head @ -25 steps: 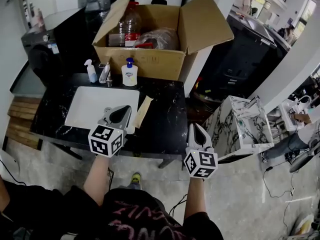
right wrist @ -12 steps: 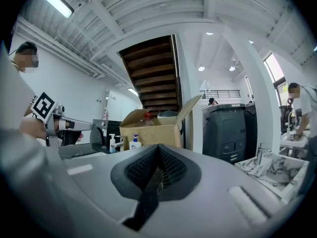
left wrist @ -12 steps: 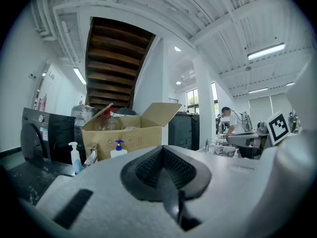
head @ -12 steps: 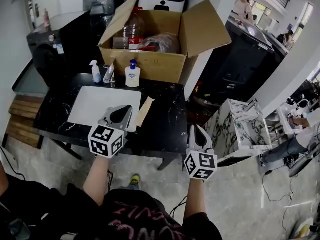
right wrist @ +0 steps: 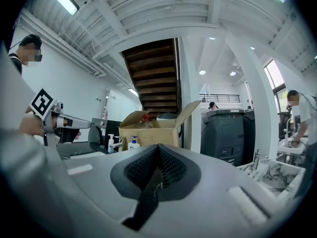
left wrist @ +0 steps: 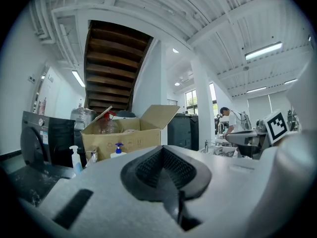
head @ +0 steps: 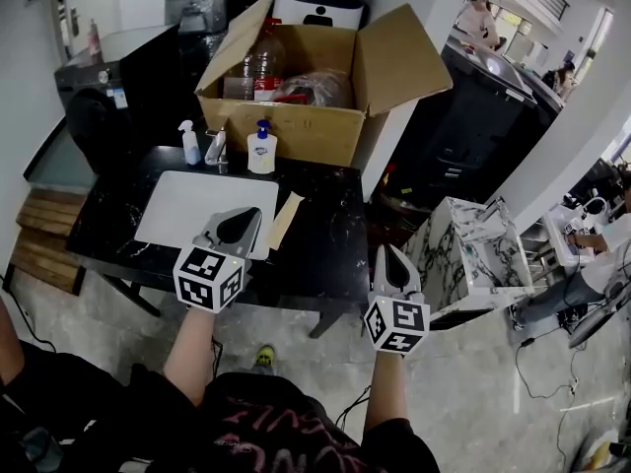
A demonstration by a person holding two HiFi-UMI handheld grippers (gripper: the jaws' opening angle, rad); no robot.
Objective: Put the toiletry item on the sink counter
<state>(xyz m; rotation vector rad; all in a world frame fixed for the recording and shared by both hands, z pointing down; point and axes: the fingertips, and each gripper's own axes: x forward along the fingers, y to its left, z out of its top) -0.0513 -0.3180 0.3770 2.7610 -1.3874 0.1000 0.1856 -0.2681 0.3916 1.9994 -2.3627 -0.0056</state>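
A black marble sink counter (head: 325,239) holds a white basin (head: 192,205) with a faucet (head: 214,147) behind it. At the counter's back stand a small spray bottle (head: 189,143) (left wrist: 75,157) and a blue-topped pump bottle (head: 261,148) (left wrist: 118,150) (right wrist: 132,143). A flat beige item (head: 286,217) lies right of the basin. My left gripper (head: 240,227) (left wrist: 166,167) hangs over the basin's near right corner, shut and empty. My right gripper (head: 386,256) (right wrist: 156,168) is off the counter's front right corner, also shut with nothing in it.
An open cardboard box (head: 315,77) with bottles and a bag stands behind the counter. A dark washing machine (head: 94,106) is at the left, black cabinets (head: 473,126) and a small marble-topped stand (head: 463,249) at the right. People (head: 480,8) are far back.
Both grippers have stayed where they were, shut. Only the head view has shifted slightly, so the counter and box sit a little differently in the frame.
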